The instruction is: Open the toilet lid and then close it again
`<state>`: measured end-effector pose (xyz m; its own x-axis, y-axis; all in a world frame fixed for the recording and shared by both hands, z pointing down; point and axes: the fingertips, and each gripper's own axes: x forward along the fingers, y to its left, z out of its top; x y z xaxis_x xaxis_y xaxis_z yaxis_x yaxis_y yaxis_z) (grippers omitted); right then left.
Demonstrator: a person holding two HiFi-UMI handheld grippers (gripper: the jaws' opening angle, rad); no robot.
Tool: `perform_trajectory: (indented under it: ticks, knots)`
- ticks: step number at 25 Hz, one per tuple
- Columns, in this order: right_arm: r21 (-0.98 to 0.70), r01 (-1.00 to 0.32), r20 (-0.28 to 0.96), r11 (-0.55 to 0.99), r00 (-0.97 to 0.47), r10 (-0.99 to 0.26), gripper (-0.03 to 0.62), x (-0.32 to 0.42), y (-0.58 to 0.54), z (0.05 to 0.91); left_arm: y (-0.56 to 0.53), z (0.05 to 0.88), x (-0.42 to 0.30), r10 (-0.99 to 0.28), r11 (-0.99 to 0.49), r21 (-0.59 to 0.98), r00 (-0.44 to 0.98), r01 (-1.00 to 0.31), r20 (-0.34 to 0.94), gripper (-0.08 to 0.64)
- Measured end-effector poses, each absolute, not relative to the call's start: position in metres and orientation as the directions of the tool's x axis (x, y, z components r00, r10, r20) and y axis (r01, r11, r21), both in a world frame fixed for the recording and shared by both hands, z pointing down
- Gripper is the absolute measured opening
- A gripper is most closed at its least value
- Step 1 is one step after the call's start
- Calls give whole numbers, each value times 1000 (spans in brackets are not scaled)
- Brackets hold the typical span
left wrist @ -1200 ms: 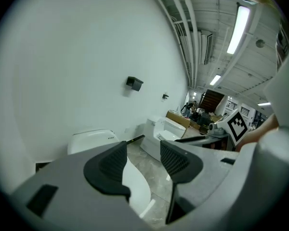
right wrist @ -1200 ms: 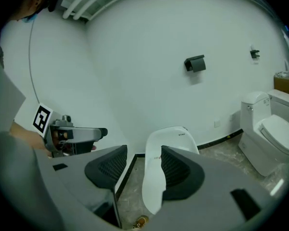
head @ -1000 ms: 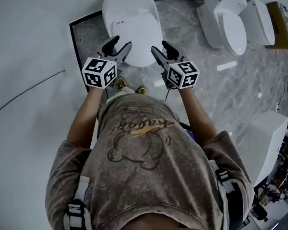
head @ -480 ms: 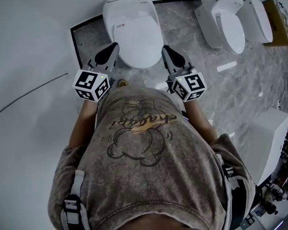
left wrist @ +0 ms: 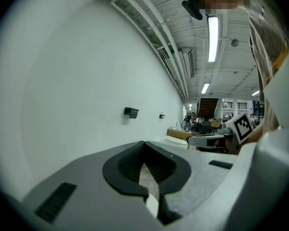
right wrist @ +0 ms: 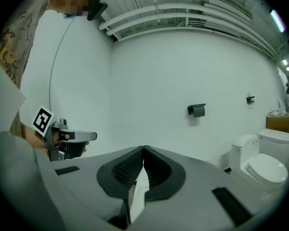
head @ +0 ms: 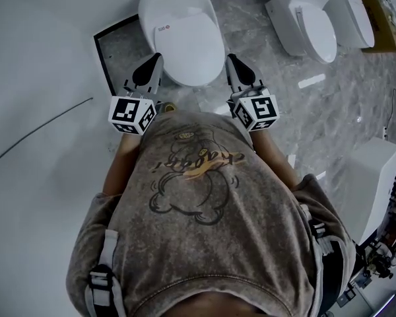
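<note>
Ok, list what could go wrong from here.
1. The left claw and right claw have just closed on nothing, either side of the shut toilet lid. Lifting with shut tips may slip off its smooth rim.
2. An uneven lift from the two sides could twist the lid.

I see the toilet (head: 179,5) at the top of the head view, white and glossy, standing on grey marbled floor (head: 251,32). Its oval lid (head: 190,48) lies flat, closed over the bowl, rounded front toward me, a small label (head: 163,29) near its rear left.
</note>
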<state>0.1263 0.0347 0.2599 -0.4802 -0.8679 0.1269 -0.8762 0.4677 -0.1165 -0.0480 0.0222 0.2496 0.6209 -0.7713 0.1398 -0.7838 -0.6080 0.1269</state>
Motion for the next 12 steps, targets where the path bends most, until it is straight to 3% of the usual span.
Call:
perform_trajectory:
  ticks: [12]
  knots:
    - [-125, -874, 140, 470, -484, -864, 26, 114, 39, 264, 23, 255, -53, -780, -587, 166, 608, -793, 146, 9]
